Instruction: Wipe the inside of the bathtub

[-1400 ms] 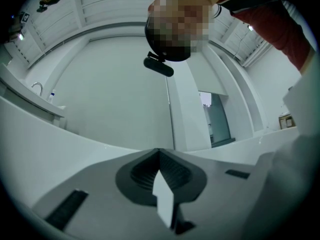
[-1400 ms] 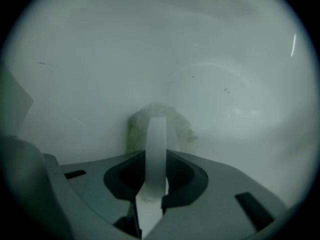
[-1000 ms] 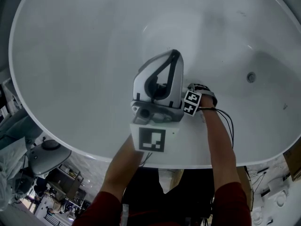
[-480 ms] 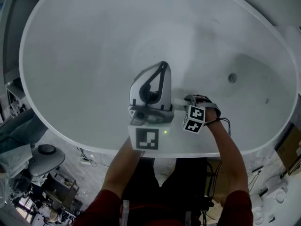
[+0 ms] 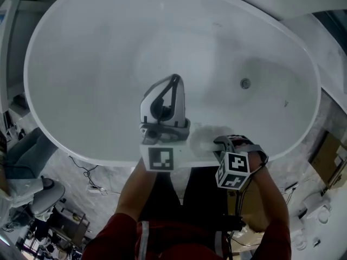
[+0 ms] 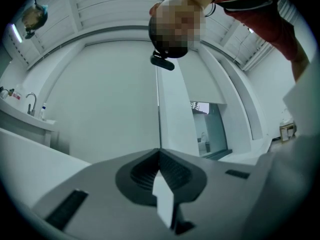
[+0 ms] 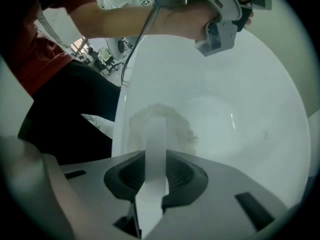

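The white oval bathtub [image 5: 81,64] fills the head view, with its drain [image 5: 245,83] at the right. My right gripper [image 5: 216,143] is at the near rim, shut on a white cloth [image 5: 201,136] that lies against the tub's inner wall just below the rim. In the right gripper view the cloth [image 7: 160,124] runs from the shut jaws [image 7: 152,159] onto the tub wall [image 7: 240,109]. My left gripper [image 5: 165,110] hovers over the tub's middle, pointing up at the person. Its jaws [image 6: 160,151] are shut with nothing held. The right gripper view also shows the left gripper [image 7: 220,24] at the top.
Cables and equipment [image 5: 32,194] crowd the floor at the lower left outside the tub. A cardboard box [image 5: 325,156] stands at the right. A basin with a tap [image 6: 30,101] shows in the left gripper view.
My right gripper has drawn back with the cloth from lower on the inner wall up to the near rim. The left gripper stays over the tub's middle. The head has pulled back.
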### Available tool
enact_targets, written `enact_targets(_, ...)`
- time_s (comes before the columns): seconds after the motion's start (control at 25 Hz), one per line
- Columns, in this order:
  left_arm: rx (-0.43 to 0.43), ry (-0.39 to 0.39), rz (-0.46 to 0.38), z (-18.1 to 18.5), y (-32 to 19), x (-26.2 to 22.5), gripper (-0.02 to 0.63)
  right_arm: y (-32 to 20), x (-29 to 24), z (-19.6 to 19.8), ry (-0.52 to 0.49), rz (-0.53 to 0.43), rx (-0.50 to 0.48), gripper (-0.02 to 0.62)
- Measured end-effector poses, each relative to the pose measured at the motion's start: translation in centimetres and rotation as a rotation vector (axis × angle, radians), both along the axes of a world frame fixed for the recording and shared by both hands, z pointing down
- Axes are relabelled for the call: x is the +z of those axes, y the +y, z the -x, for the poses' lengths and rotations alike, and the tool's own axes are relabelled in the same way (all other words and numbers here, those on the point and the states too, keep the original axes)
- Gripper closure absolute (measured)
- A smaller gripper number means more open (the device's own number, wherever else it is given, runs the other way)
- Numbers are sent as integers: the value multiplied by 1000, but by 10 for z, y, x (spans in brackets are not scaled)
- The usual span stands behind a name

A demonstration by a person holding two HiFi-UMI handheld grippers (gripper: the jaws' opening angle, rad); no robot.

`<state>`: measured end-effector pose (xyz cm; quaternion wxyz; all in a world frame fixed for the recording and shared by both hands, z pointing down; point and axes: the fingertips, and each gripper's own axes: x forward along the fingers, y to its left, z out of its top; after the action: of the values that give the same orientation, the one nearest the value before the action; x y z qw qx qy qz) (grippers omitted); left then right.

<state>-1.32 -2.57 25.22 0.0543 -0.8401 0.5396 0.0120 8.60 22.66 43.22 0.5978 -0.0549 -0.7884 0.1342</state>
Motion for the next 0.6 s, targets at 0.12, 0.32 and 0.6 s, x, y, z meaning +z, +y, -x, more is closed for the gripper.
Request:
enact_targets(0.12,8,7,-2,-12,2,-3,591,23,0,-7,-4,59,17,505)
enact_targets(0.32,15,10,6,-23,5,0,591,33,16,-10,-6,74,51,505)
enact_targets(0.6,10,16,13,-34,13,11,591,32,49,-14,24,53,31,505)
